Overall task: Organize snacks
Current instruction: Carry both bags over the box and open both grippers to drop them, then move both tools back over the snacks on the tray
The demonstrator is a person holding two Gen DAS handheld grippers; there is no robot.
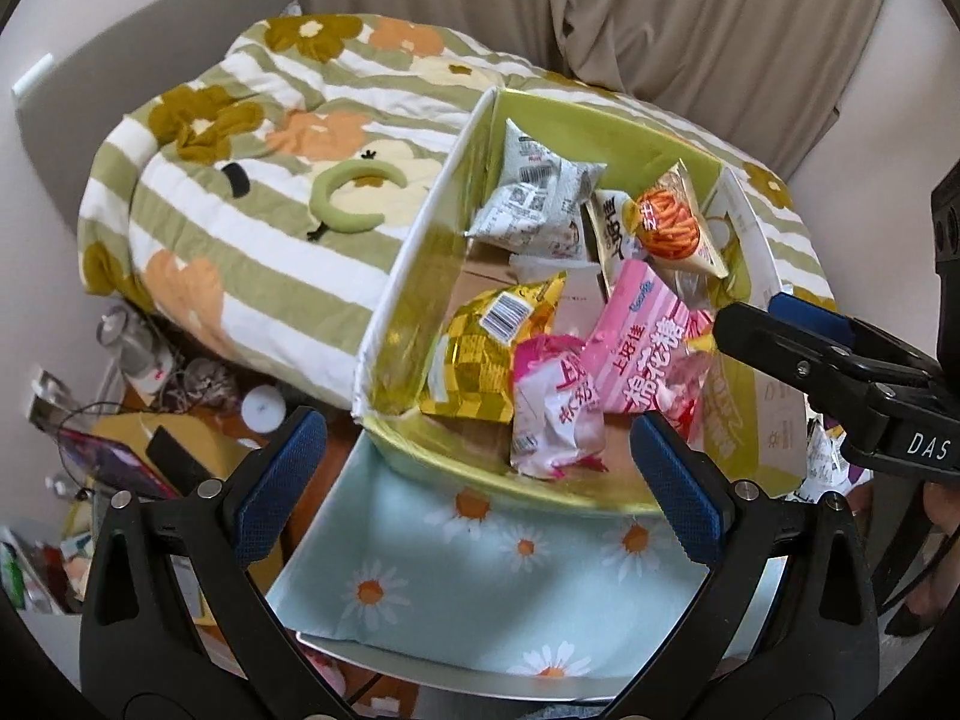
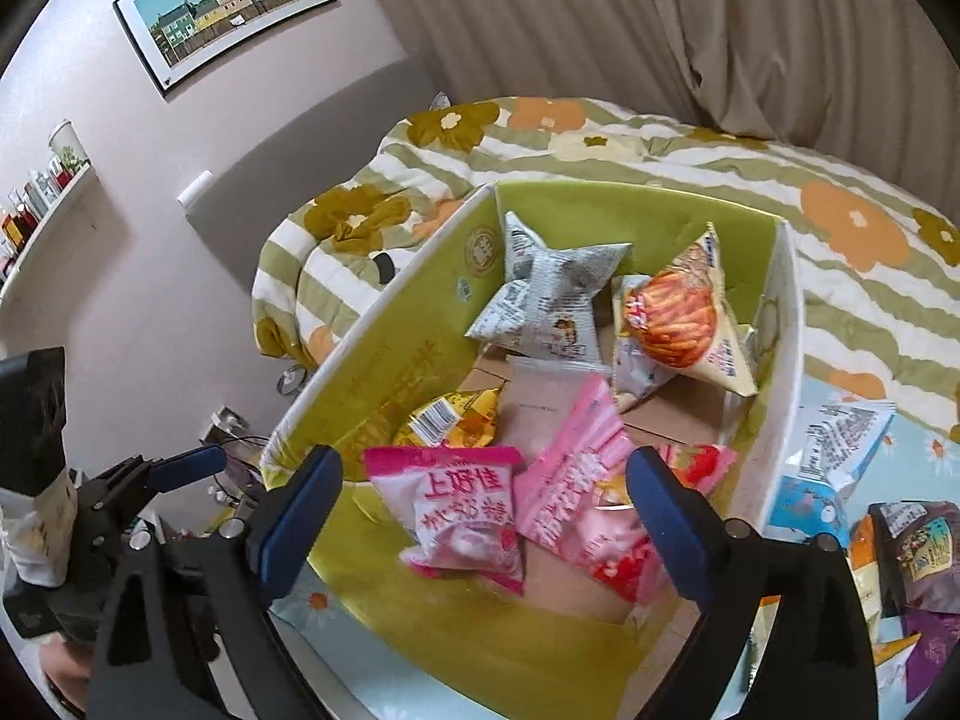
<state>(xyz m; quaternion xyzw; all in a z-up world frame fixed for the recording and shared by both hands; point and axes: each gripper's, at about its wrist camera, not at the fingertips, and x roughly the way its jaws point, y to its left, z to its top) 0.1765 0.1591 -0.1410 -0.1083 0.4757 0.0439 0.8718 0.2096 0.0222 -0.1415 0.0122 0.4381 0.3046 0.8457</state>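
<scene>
1. This is a bedroom in a home: a bed [image 2: 690,192] fills the far side, under a quilt [image 1: 252,192] with green and white stripes and large orange and olive flowers.
2. Beige curtains [image 2: 720,30] hang along the far wall behind the bed.
3. A framed picture [image 2: 225,6] of coloured houses hangs on the pale wall at far left.
4. A wall shelf [image 2: 48,204] at left carries small bottles and a cup.
5. Low at left sits household clutter, a phone [image 1: 114,459] and cables among it.
6. A daisy-print cloth [image 1: 480,564] covers the near surface, where an open cardboard box [image 2: 384,360] holds snack packets [image 2: 462,510].
</scene>
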